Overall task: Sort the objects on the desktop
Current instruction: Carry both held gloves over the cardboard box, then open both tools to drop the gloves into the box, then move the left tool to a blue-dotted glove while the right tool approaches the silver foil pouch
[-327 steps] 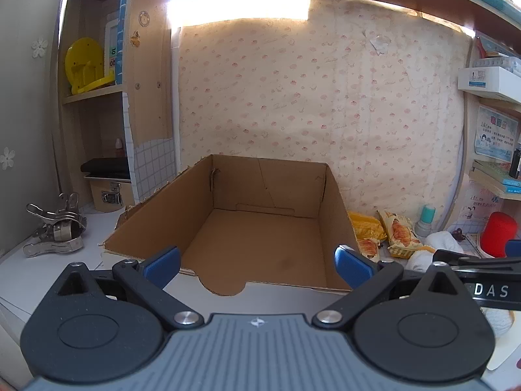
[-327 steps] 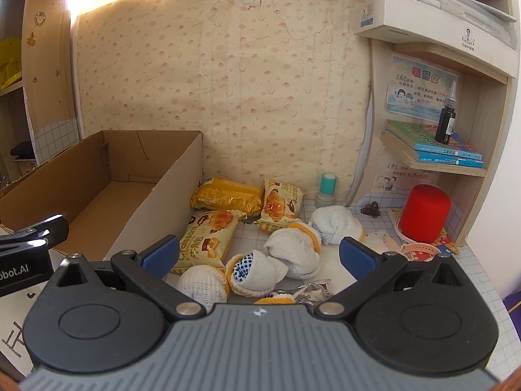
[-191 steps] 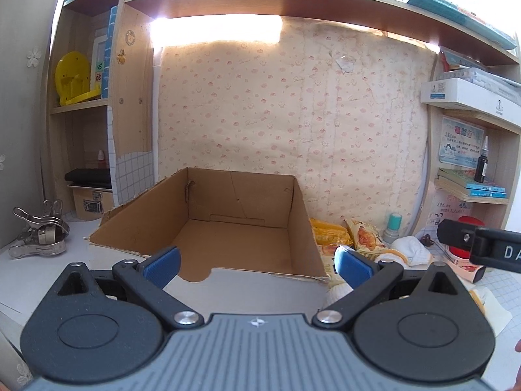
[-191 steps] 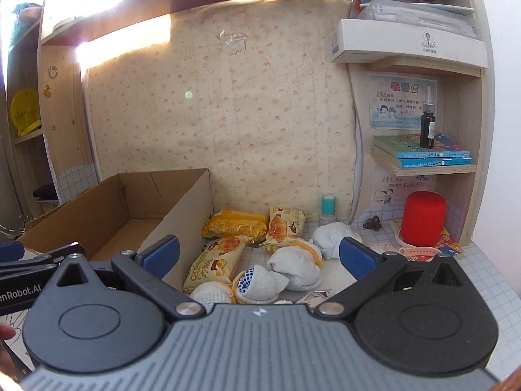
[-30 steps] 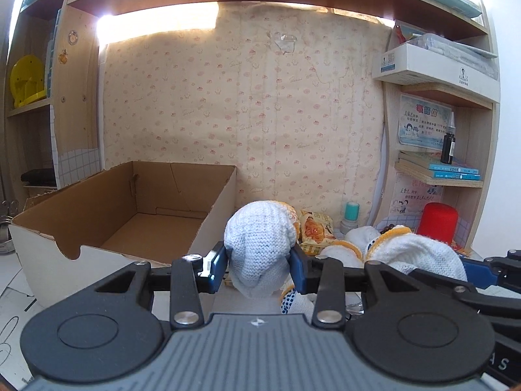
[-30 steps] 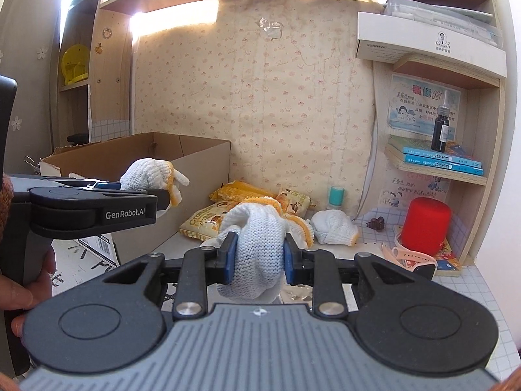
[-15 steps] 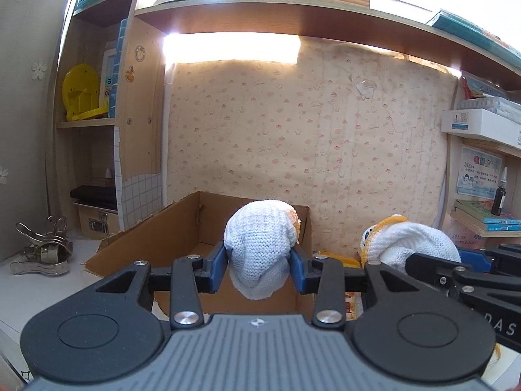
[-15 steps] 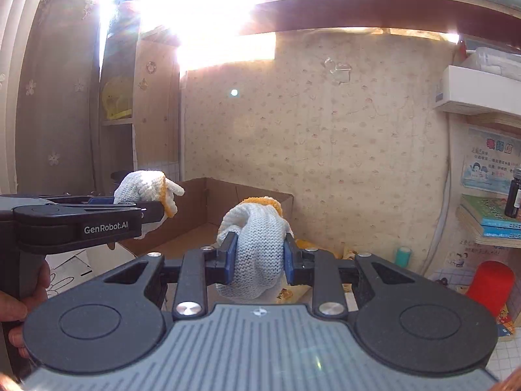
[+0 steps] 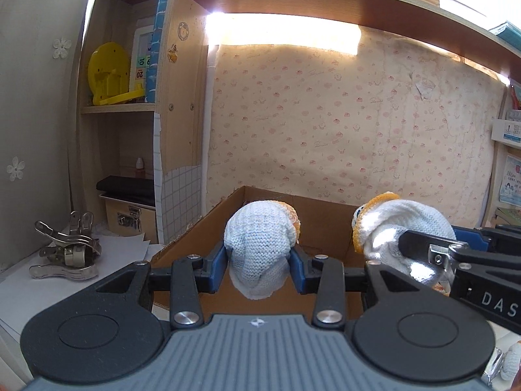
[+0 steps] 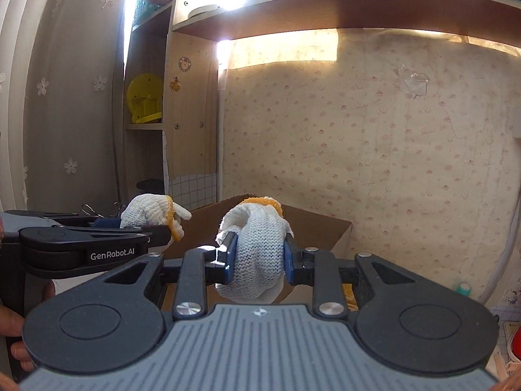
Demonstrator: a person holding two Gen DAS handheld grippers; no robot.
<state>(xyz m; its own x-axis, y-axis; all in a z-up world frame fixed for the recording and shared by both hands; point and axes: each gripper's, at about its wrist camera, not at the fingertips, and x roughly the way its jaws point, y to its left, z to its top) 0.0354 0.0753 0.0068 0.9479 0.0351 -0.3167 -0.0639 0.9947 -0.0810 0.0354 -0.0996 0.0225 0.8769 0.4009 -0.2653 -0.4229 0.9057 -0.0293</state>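
My left gripper (image 9: 260,262) is shut on a rolled white knit glove with an orange cuff (image 9: 260,244), held above the near edge of the open cardboard box (image 9: 195,238). My right gripper (image 10: 259,257) is shut on a second white glove roll (image 10: 259,244), also raised in front of the box (image 10: 316,228). The right gripper with its glove (image 9: 403,228) shows at the right of the left wrist view. The left gripper with its glove (image 10: 146,215) shows at the left of the right wrist view.
Metal clips (image 9: 65,254) lie on paper at the left. A wooden shelf unit holds a yellow item (image 9: 107,78) and a small latched case (image 9: 130,215). A teal-capped bottle (image 10: 462,288) and a red container (image 10: 514,339) sit at the right.
Both grippers, each still holding its glove roll, have moved left and up toward the box; the snack bags and other gloves have dropped out of view.
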